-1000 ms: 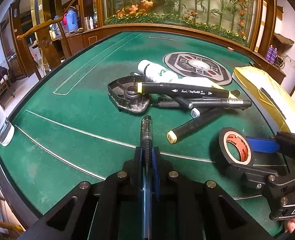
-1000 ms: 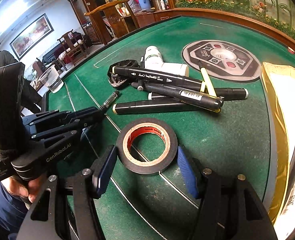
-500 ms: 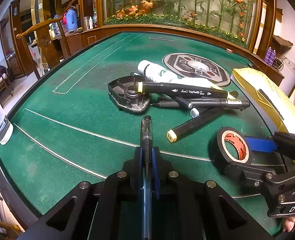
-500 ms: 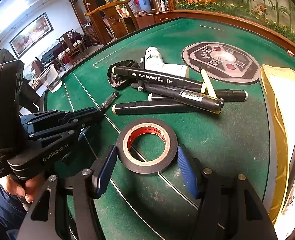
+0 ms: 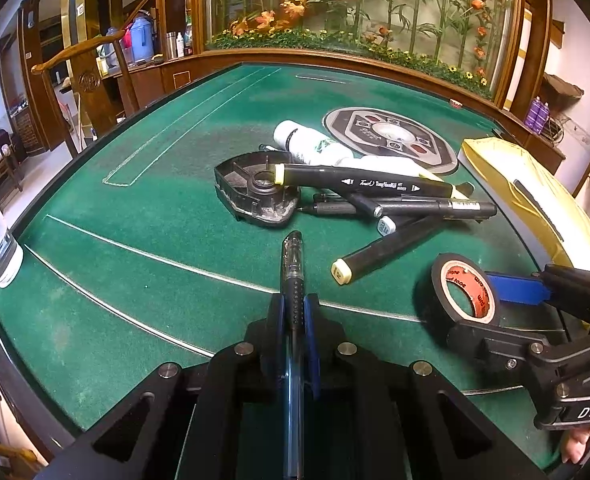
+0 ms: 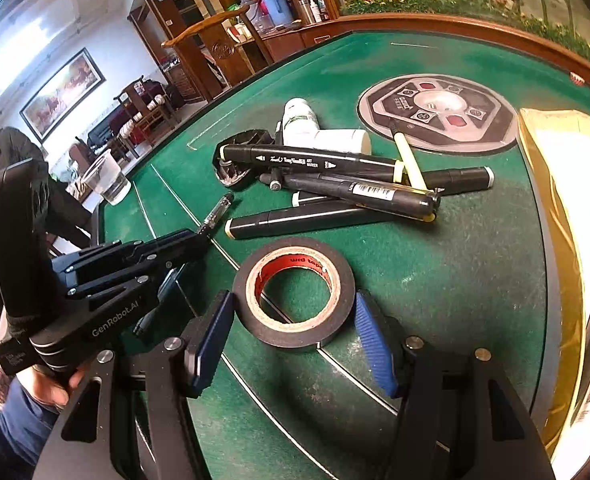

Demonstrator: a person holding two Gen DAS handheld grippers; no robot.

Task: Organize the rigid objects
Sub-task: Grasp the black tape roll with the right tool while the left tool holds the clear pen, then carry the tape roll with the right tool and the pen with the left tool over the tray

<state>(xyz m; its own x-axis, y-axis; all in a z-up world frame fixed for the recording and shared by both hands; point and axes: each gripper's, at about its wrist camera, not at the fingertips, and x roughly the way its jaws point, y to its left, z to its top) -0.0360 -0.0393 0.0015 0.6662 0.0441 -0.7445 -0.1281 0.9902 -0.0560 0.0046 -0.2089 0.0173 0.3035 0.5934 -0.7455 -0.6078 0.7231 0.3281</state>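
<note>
on the green felt table (image 5: 155, 240) we count one roll of black tape (image 6: 293, 292), one black plastic dispenser shell (image 5: 255, 192), two white bottles (image 5: 307, 144) lying down, and a crossed pile of markers (image 6: 335, 184), at least five, though the overlap keeps us from an exact count. our left gripper (image 5: 293, 308) is clamped on one clear-tipped pen (image 5: 291, 264), which points toward the pile. our right gripper (image 6: 291, 328) is spread wide, its two blue pads either side of the tape roll; we cannot tell if they touch it. one plastic cup (image 6: 107, 180) stands at the table edge, one yellow package (image 5: 535, 184) lies to the right.
</note>
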